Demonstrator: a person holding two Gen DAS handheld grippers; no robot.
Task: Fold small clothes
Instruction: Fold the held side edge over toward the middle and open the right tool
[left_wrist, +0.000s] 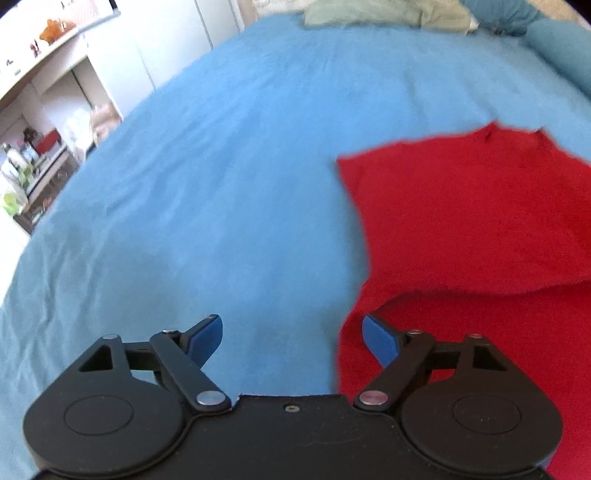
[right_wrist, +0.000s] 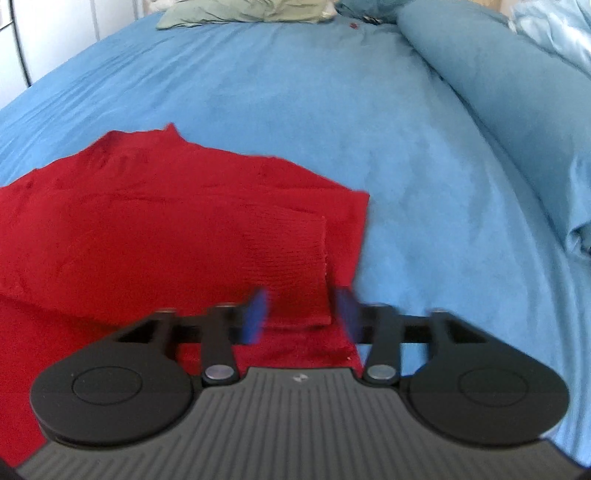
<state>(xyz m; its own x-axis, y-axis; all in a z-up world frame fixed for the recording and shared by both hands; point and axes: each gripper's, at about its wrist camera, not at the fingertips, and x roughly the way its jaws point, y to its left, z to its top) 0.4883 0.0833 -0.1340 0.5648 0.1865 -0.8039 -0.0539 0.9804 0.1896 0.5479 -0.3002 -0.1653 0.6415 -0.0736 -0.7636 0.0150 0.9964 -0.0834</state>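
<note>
A red garment (right_wrist: 155, 229) lies partly folded on the blue-sheeted bed (left_wrist: 221, 184); both claws, left (left_wrist: 291, 339) and right (right_wrist: 301, 314), hover released above it, white cupboards (left_wrist: 122, 48) beyond the bed.

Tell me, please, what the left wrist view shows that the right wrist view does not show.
Only the left wrist view shows the shelves beside the bed and the open left gripper. Only the right wrist view shows the folded-over sleeve, the rolled duvet and the open right gripper. Both show the red sweater on the blue bed cover and the green pillow.
</note>
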